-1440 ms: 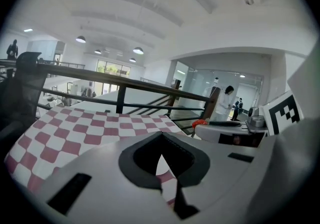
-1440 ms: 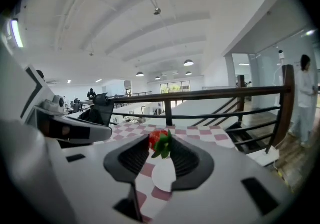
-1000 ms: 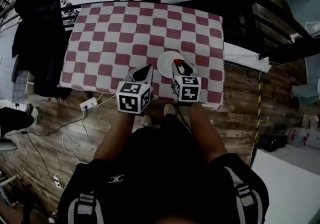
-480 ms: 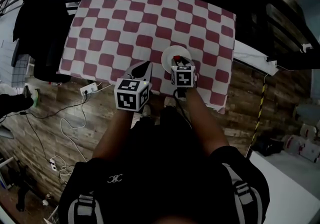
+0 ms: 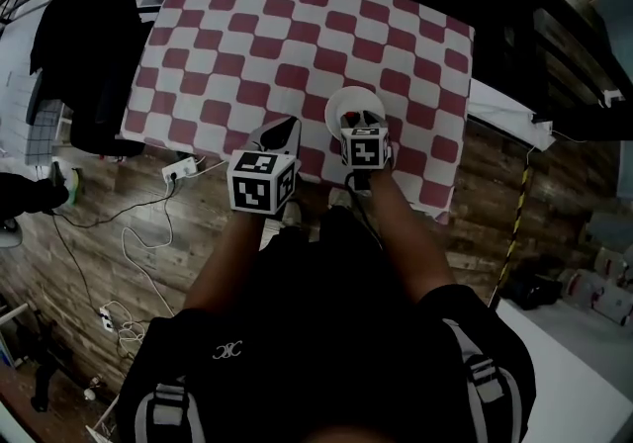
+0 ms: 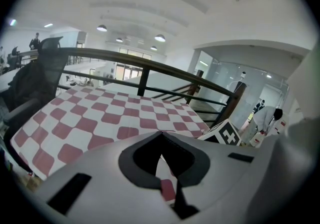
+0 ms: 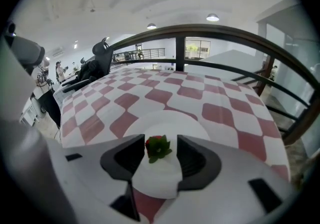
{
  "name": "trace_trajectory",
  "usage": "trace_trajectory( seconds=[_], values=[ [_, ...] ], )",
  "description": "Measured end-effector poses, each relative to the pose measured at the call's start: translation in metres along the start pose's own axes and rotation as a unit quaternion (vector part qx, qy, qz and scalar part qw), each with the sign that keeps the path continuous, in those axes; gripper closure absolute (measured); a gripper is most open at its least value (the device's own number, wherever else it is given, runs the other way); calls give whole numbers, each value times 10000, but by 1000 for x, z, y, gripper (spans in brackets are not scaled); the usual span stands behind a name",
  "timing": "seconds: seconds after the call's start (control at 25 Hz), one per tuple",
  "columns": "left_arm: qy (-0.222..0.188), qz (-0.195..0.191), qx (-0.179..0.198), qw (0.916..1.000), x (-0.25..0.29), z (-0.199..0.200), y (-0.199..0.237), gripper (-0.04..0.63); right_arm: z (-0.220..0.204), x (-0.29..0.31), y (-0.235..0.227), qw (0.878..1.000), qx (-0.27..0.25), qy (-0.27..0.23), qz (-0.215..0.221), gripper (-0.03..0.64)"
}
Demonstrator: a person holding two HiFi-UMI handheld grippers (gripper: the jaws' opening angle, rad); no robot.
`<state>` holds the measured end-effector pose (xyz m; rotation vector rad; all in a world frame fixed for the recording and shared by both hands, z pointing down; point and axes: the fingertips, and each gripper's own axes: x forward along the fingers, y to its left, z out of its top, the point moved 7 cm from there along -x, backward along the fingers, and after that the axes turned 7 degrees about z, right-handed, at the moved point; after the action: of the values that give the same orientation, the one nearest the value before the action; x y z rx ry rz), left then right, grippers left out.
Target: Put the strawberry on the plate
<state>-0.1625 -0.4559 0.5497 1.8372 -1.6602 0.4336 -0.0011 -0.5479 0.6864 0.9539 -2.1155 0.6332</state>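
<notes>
A small red strawberry (image 7: 158,147) with a green leafy top lies on the white plate (image 7: 165,118), near the table's front edge. My right gripper (image 7: 160,140) straddles it and its jaws are opening; a gap shows on each side of the fruit, so the pads are off it. In the head view the right gripper (image 5: 362,125) reaches over the plate (image 5: 339,103). To its left, my left gripper (image 5: 282,131) hovers over the cloth's front edge. The left gripper view shows that gripper (image 6: 161,134) with its tips together and nothing in them.
The table carries a red-and-white checkered cloth (image 5: 277,36). A dark metal railing (image 7: 220,33) runs along its far side. A chair draped with a black jacket (image 5: 79,36) stands at the left. A power strip (image 5: 178,171) and cables lie on the wooden floor below.
My right gripper carried the strawberry forward and down onto the plate, and its jaws have spread off the fruit. The left gripper has stayed about where it was.
</notes>
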Motion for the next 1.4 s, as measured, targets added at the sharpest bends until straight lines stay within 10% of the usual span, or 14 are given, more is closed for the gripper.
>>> trace_trajectory(
  seconds=[0.12, 0.24, 1.0, 1.4],
  values=[
    [-54, -85, 58, 9999, 0, 4, -4, 604, 0, -13, 2, 9997, 83, -211, -74, 422],
    [-144, -199, 138, 9996, 0, 11, -10, 605, 4, -36, 2, 9974, 147, -650, -272, 601],
    [-1334, -647, 678, 9866, -33, 93, -72, 605, 116, -221, 28, 9509, -53, -3025, -653, 603],
    [-1722, -731, 933, 9779, -33, 131, -87, 604, 140, -245, 23, 9390, -110, -3392, -561, 604]
  ],
)
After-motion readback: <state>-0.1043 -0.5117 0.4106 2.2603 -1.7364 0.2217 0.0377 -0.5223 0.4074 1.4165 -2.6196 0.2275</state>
